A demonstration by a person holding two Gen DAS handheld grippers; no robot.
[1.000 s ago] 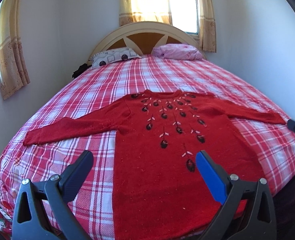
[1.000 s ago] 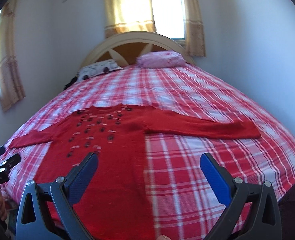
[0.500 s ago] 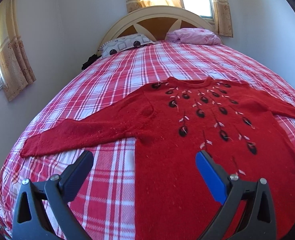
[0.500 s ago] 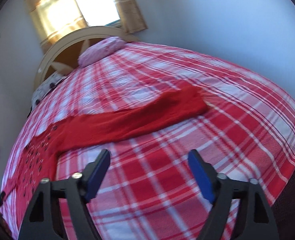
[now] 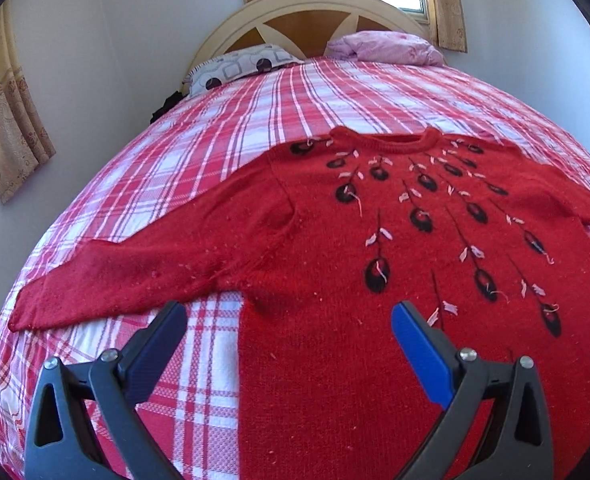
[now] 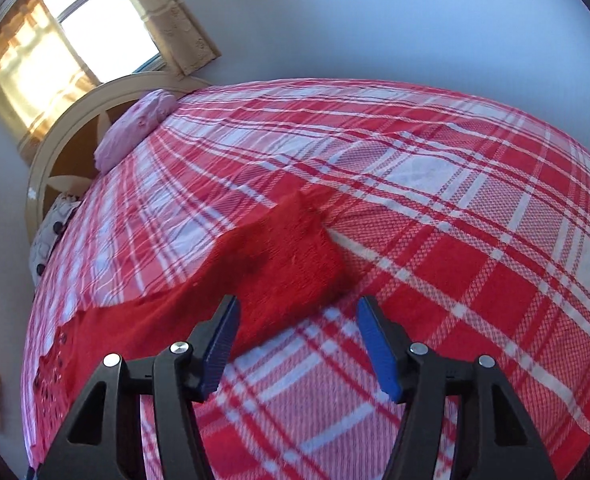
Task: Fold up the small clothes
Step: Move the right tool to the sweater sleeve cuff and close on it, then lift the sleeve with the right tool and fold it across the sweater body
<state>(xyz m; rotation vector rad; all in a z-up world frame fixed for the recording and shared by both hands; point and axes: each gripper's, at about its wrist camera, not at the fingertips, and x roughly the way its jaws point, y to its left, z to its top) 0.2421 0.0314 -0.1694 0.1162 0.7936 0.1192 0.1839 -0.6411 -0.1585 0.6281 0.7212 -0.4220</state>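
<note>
Plaid bedspread (image 5: pixel 295 92), pink pillow (image 5: pixel 387 46), headboard (image 5: pixel 307 8).

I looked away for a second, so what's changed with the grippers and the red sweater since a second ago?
The right gripper swung out to the red knitted sweater's right cuff and now hangs open just short of it. The left gripper moved in toward the left armpit, open. Nothing is grasped. The sweater lies flat on the red-and-white checked bedspread as before.
</note>
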